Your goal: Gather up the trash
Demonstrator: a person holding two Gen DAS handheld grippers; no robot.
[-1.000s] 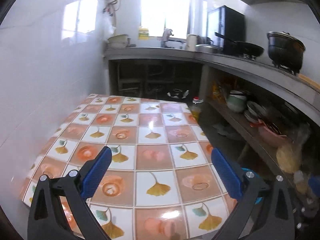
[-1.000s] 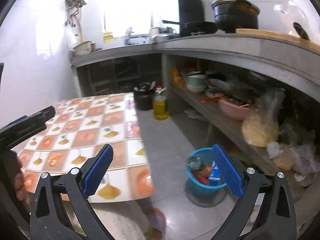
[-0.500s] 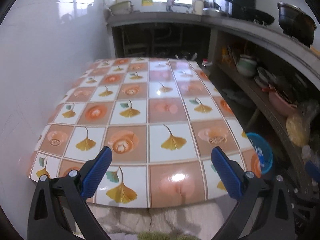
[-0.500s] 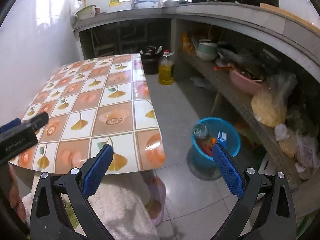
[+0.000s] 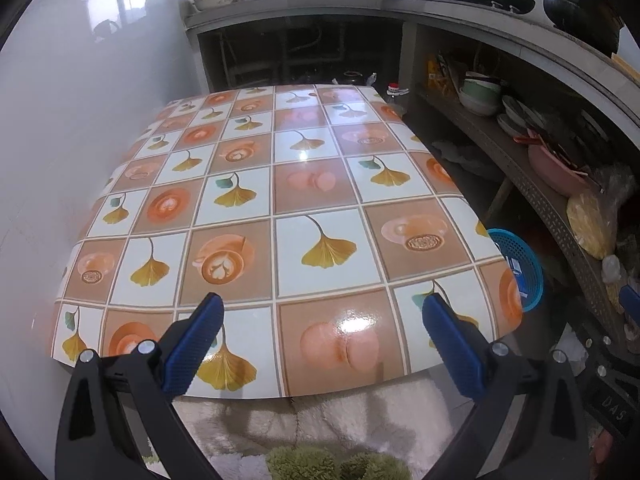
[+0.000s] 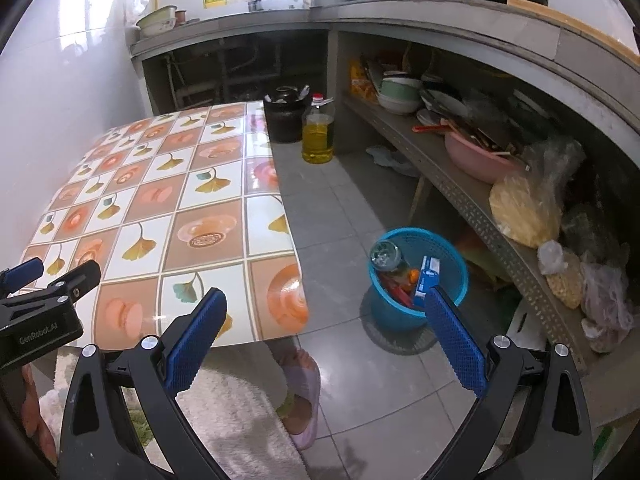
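Both grippers spread, empty: left (image 5: 320,332) over table (image 5: 280,200); right (image 6: 324,320) beside table edge, bin (image 6: 420,280) with trash (image 6: 426,276) just beyond right finger.

My table (image 5: 304,184) wears a checked cloth: white squares with yellow ginkgo leaves, brown squares with orange cups and pink peaches. My left gripper (image 5: 320,332) and my right gripper (image 6: 324,332) both are black with blue pads. At 2 o'clock from my right gripper stands a blue basket (image 6: 452,280), and inside it a blue carton (image 6: 426,276). At 12 o'clock I see a bottle (image 6: 318,136) of yellow oil with red cap.
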